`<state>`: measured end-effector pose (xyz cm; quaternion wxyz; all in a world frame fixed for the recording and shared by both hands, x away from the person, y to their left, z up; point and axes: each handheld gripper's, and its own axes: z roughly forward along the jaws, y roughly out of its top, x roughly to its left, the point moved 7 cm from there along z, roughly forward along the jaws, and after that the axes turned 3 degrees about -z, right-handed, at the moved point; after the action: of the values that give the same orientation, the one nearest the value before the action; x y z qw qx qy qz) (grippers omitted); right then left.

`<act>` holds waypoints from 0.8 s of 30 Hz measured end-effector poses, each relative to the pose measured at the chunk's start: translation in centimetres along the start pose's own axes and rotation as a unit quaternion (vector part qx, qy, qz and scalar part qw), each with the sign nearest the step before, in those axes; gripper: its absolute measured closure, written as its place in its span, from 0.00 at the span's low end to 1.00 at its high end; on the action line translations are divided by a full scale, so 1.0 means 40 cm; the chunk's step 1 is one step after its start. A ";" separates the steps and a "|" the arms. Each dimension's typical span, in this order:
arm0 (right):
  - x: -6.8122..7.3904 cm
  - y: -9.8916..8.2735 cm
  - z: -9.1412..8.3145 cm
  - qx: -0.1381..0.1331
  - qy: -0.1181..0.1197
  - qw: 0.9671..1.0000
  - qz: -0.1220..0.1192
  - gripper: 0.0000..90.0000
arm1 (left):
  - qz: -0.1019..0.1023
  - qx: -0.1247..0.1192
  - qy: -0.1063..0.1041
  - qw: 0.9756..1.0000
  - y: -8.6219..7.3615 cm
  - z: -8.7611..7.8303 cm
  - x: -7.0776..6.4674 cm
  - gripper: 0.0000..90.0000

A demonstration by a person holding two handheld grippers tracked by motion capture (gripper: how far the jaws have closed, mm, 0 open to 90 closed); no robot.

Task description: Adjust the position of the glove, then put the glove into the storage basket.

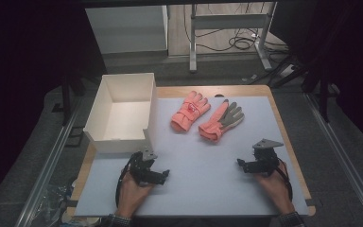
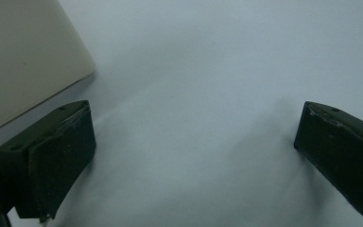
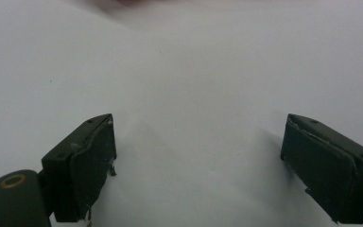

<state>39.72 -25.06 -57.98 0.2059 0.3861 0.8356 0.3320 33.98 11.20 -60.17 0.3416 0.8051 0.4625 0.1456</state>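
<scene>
Dim room, worktop (image 1: 264, 189) under a pale mat. White box (image 1: 123, 111) far left, empty. Left gripper (image 1: 158, 176) near its front corner, jaws spread, nothing between. Two pink gloves side by side, fingers pointing far: left glove (image 1: 190, 111), then right glove (image 1: 220, 120) with grey palm up. Right gripper (image 1: 242, 164) jaws spread, empty; right glove lies far-left of it, likely the nearer pick.

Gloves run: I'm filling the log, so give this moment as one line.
left gripper: open, empty | right gripper: open, empty | gloves: untouched on mat | box: empty
</scene>
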 end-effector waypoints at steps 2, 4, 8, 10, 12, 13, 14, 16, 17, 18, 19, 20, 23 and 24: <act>0.000 0.000 0.000 0.000 0.000 1.000 0.000 0.13 | 0.000 -0.001 0.000 1.000 0.000 0.000 0.000 0.00; 0.000 0.000 0.000 0.000 0.000 1.000 0.000 0.13 | 0.000 -0.001 0.000 1.000 0.000 0.000 0.000 0.00; 0.000 0.000 0.000 0.001 0.001 1.000 0.001 0.13 | -0.001 -0.001 0.001 1.000 -0.001 0.000 0.000 0.00; 0.000 0.000 0.000 0.002 0.001 1.000 0.001 0.13 | 0.001 0.001 0.001 1.000 -0.001 -0.001 0.000 0.00; 0.000 0.000 0.000 0.001 0.001 1.000 0.001 0.13 | 0.001 0.001 0.001 1.000 -0.001 -0.001 0.000 0.00; 0.000 0.000 0.000 0.001 0.002 1.000 0.001 0.13 | 0.001 0.001 0.001 1.000 -0.001 -0.001 0.000 0.00; 0.000 0.001 0.000 0.001 0.002 1.000 0.001 0.13 | 0.001 0.001 0.001 1.000 -0.001 -0.001 0.000 0.00; 0.000 0.001 0.000 0.001 0.002 1.000 0.001 0.13 | 0.001 0.001 0.001 1.000 -0.001 -0.001 0.001 0.00; 0.000 0.001 0.000 0.001 0.002 1.000 0.001 0.13 | 0.001 0.001 0.001 1.000 -0.001 -0.001 0.000 0.00; -0.001 0.001 0.000 0.001 0.002 1.000 0.001 0.13 | 0.001 0.001 0.001 1.000 -0.001 -0.001 0.001 0.00; -0.001 0.001 0.000 0.001 0.002 1.000 0.001 0.13 | 0.001 0.001 0.001 1.000 -0.001 -0.001 0.001 0.00; -0.001 0.001 0.000 0.001 0.002 1.000 0.001 0.13 | 0.001 0.001 0.001 1.000 -0.001 -0.001 0.001 0.00; -0.001 0.001 -0.001 0.003 -0.002 1.000 0.002 0.13 | 0.003 0.001 0.001 1.000 -0.001 -0.001 0.001 0.00; 0.000 0.002 -0.001 0.002 -0.002 1.000 0.003 0.13 | 0.003 0.001 0.001 1.000 -0.001 -0.001 0.001 0.00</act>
<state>39.73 -25.06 -57.90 0.2055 0.3897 0.8348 0.3302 33.96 11.25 -60.17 0.3401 0.8067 0.4604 0.1469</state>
